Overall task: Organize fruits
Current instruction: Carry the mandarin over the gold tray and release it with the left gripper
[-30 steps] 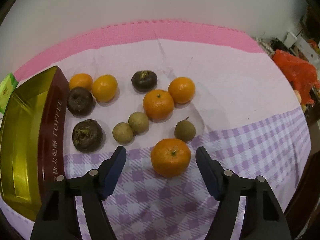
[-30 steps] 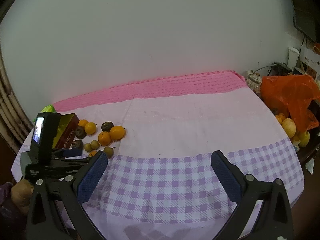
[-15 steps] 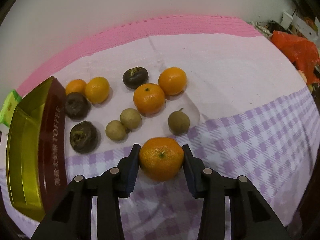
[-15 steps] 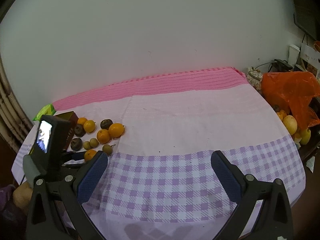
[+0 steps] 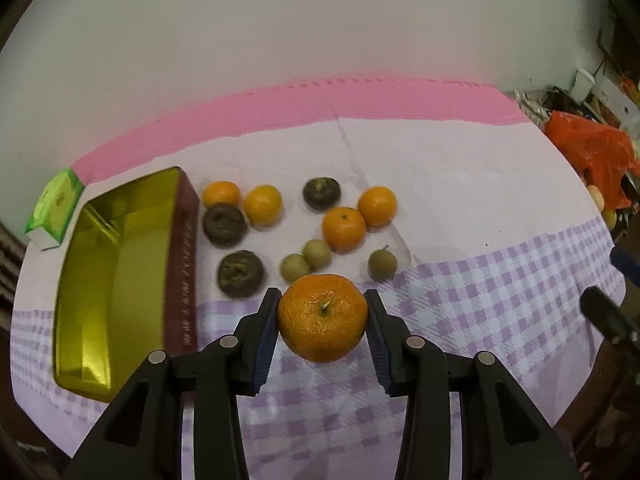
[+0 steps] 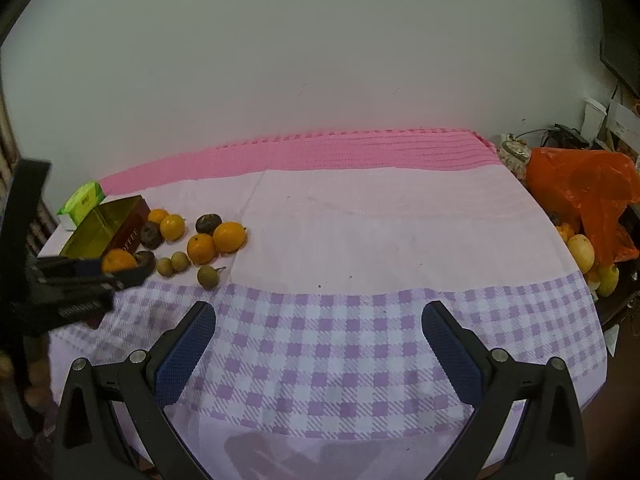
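**Item: one mandarin, in our left tongs, bound for the tin**

We hold the mandarin point(image 5: 322, 317) clamped between the pads of our left tongs point(image 5: 322, 322), stem end facing the camera. It sits clear of the checked tablecloth point(image 5: 460, 300), as we judge from the side view. The mandarin is near round, so we log no long axis.

Key relation: the open gold tin point(image 5: 116, 264) lies to the left of the held fruit, close by, long side running away from us. Our left hand is the nearer by far. We judge the coming move to be a short carry leftward over the tin's maroon wall.

Our right tongs point(image 6: 320, 332) stand wide apart, empty, over bare checked cloth, well apart from the fruit.

Loose stock on the cloth: four mandarins, three dark fruits, three small brown ones.

Writing: "TOFFEE" on the tin's wall, partly readable. The green packet point(image 5: 56, 204) beyond the tin bears print too small to read.
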Motion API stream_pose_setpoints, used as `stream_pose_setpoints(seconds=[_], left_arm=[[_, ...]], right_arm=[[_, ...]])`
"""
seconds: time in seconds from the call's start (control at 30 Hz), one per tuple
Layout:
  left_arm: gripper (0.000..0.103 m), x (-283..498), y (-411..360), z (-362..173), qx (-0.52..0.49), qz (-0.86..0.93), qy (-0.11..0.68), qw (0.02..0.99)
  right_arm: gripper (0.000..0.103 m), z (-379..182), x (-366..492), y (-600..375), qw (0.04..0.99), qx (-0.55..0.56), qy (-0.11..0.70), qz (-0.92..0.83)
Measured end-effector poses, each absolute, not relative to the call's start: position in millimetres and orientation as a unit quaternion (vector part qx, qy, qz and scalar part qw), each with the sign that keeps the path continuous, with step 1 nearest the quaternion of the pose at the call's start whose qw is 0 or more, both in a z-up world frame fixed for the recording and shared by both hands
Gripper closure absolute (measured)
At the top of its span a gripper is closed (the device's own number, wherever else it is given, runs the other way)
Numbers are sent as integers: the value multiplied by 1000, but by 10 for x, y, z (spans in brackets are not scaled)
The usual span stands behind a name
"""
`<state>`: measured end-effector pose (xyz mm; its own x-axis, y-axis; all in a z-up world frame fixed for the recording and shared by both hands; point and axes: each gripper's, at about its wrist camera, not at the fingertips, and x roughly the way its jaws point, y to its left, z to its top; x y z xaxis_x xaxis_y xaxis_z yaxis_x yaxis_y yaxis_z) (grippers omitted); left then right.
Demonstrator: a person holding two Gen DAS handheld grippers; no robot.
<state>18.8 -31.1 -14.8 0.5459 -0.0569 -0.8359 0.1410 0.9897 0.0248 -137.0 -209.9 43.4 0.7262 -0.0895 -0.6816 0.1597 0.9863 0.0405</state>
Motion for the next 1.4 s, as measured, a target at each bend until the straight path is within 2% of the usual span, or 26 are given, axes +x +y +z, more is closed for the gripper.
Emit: stream_pose_setpoints(seconds=[0.63,1.4], left_arm=[[61,592,797,185,44,29,451,891],[61,1515,1758,-435,65,106,511,850]], right_arm=[[0,251,-1298,-1718,926,-37,373,-36],[0,264,-1095,-1550,924,-57,379,3]])
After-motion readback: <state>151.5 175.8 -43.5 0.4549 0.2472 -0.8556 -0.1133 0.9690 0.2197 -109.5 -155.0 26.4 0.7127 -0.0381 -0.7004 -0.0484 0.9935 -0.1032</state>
